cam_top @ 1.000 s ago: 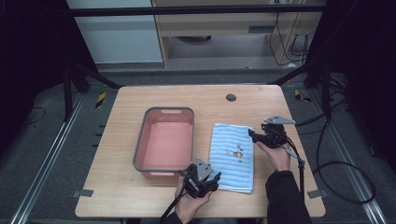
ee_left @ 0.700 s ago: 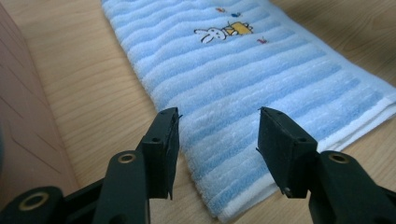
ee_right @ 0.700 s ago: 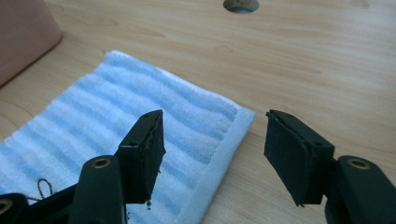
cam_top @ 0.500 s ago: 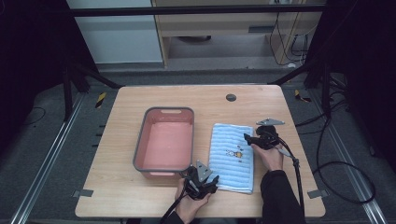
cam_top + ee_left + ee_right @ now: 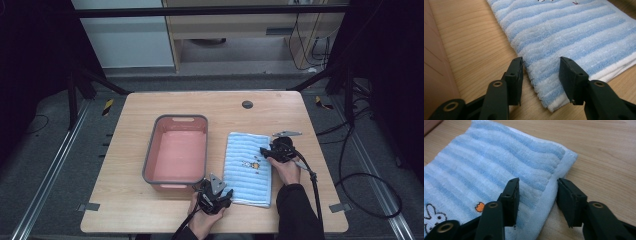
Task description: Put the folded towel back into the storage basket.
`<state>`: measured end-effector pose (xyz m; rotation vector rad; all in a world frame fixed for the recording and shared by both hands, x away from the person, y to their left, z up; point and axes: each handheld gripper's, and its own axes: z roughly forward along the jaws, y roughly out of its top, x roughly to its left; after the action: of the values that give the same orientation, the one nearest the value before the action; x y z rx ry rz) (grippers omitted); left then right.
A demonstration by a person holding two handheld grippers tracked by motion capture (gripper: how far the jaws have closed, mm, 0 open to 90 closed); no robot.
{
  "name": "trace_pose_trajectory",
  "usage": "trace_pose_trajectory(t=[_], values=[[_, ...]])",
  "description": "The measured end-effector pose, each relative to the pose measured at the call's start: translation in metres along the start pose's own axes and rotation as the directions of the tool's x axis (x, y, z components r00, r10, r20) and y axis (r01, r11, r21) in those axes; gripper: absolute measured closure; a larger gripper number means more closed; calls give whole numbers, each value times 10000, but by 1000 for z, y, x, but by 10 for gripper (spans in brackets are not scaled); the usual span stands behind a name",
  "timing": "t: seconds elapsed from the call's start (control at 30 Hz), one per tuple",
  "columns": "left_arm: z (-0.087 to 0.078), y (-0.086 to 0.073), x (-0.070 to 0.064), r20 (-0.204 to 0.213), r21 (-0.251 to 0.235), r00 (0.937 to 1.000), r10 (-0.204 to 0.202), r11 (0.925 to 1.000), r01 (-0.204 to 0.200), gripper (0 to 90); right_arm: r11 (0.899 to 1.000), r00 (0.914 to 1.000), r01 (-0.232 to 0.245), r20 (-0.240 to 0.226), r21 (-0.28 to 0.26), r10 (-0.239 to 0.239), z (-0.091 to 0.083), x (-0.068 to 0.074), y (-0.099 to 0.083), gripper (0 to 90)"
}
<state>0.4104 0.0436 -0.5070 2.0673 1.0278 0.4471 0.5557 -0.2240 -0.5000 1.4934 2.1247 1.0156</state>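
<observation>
Straddling striped blue towel (image 5: pixel 248 167) edges: left gripper (image 5: pixel 541 75) jaws wide at 6 o'clock corner, right gripper (image 5: pixel 536 195) jaws wide on 3 o'clock edge. Towel flat on table (image 5: pixel 125 210), beside pink bin (image 5: pixel 150 167). Risk: jaws pinch top layer only, fold slips. No readable writing; rabbit embroidery (image 5: pixel 431 218) only

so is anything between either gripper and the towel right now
Nothing visible. The left gripper has its open jaws straddling the near left corner of the blue striped towel, and the right gripper straddles its right edge, also open. Bare wooden table lies around them.
</observation>
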Motion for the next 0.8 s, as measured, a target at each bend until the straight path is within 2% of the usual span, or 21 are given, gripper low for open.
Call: trace_pose_trajectory(t=[0.13,0.17,0.2,0.33,0.5,0.77,0.8], values=[[1,0,0,-29,-121,9999,-149,9998,149,636,10000,9998,26,-175,43,-25,0,3,0,679],[1,0,0,-29,-121,9999,-149,9998,149,672,10000,9998,26,-175,43,-25,0,3,0,679],[1,0,1,31,-120,9995,-330,9994,330,712,9999,9993,-92,-359,102,96,0,4,0,742],[2,1,3,330,-120,9965,-767,9969,771,825,9998,9980,-198,-601,65,202,0,4,0,804],[0,1,5,477,-244,9941,-976,9948,988,856,9999,9980,-107,-632,-115,100,-5,5,2,823],[-16,10,2,926,-832,9927,-775,9929,853,858,9966,9964,-46,-853,-822,-24,-25,8,10,825],[-18,12,1,972,-881,9924,-759,9925,845,858,9953,9965,90,-818,-967,-169,-32,8,12,826]])
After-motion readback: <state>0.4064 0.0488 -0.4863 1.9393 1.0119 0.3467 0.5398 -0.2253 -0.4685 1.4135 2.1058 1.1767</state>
